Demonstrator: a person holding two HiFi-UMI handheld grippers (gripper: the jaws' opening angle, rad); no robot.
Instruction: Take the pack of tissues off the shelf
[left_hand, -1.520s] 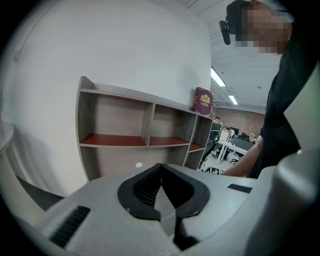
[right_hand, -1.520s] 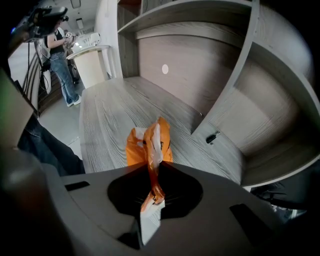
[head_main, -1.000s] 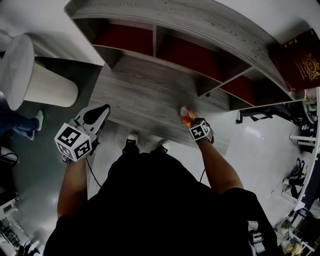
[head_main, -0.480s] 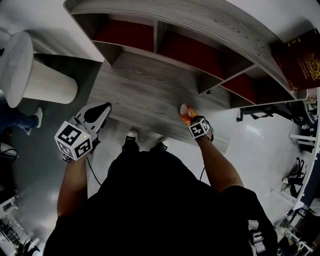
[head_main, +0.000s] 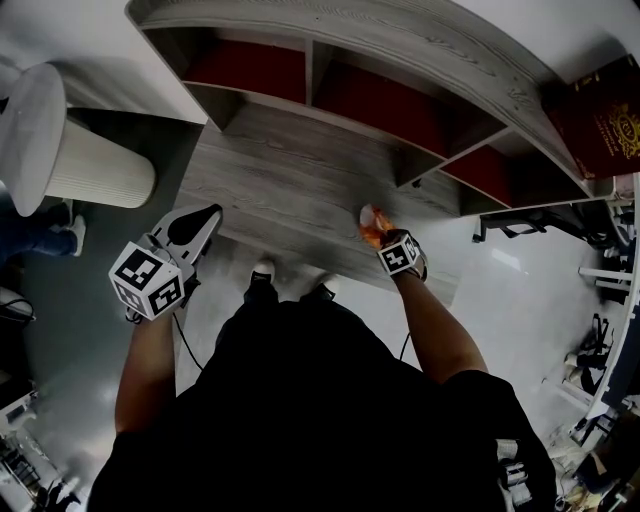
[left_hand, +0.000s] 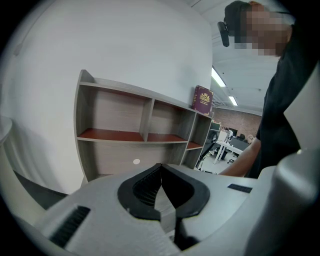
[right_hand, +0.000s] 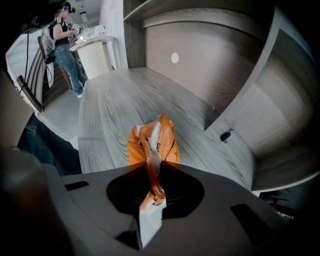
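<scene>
Tightly, right gripper (right_hand: 150, 167) pinches tissue pack (right_hand: 152, 140) — seemingly over shelf (right_hand: 112, 100).

The person wears a black short-sleeved top (head_main: 320, 400) and shoes with pale toes (head_main: 264, 272). The left gripper (head_main: 205, 216) has a smooth, pale grey, wedge-shaped casing with a dark slotted vent on one side. Its black ribbed jaws curve around a rounded hollow. At its rear sits a white left cube (head_main: 147, 283) printed with black square markers. The right gripper (head_main: 378, 238) is of the same build, with black jaws and a right cube (head_main: 400, 256) bearing the same kind of markers. A thin dark cable (head_main: 183, 340) runs from the left gripper along the top.
</scene>
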